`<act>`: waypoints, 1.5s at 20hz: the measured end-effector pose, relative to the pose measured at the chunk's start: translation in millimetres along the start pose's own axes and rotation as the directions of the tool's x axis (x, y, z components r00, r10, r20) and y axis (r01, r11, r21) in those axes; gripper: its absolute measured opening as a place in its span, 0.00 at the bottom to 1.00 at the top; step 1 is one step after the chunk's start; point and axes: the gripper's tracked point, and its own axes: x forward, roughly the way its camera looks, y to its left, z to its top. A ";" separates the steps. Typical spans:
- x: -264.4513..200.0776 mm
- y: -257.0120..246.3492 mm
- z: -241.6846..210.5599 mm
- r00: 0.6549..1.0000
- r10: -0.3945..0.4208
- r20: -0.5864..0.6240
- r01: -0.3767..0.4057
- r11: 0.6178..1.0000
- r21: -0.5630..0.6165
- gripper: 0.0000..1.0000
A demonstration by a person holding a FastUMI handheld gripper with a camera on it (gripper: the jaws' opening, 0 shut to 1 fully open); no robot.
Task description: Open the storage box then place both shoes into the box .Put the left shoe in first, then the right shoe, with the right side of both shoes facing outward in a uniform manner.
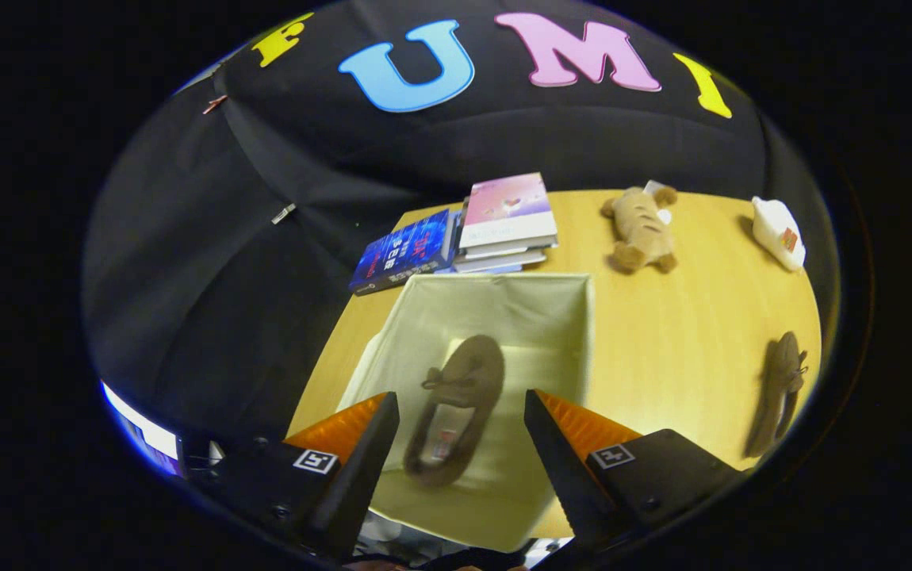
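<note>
Gripper (461, 412) spread wide and holding nothing above the open storage box (559, 289).
One brown shoe (456, 404) lies inside the box, between the fingers; the other shoe (777, 392) rests by the tabletop's (678, 341) right edge.

On the wooden table (662, 333) lie a blue book (404, 252), a stack of books (506, 222), a plush toy (640, 230) and a white bottle (779, 232).
</note>
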 end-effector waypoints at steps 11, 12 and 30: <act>-125.2 -266.7 -20.0 0.959 -0.278 0.053 0.275 0.960 0.050 0.99; -130.6 -291.0 -28.0 0.954 -0.297 0.040 0.295 0.953 0.064 0.99; -54.6 -465.1 -111.0 0.918 -0.358 -0.171 0.378 0.920 0.104 0.73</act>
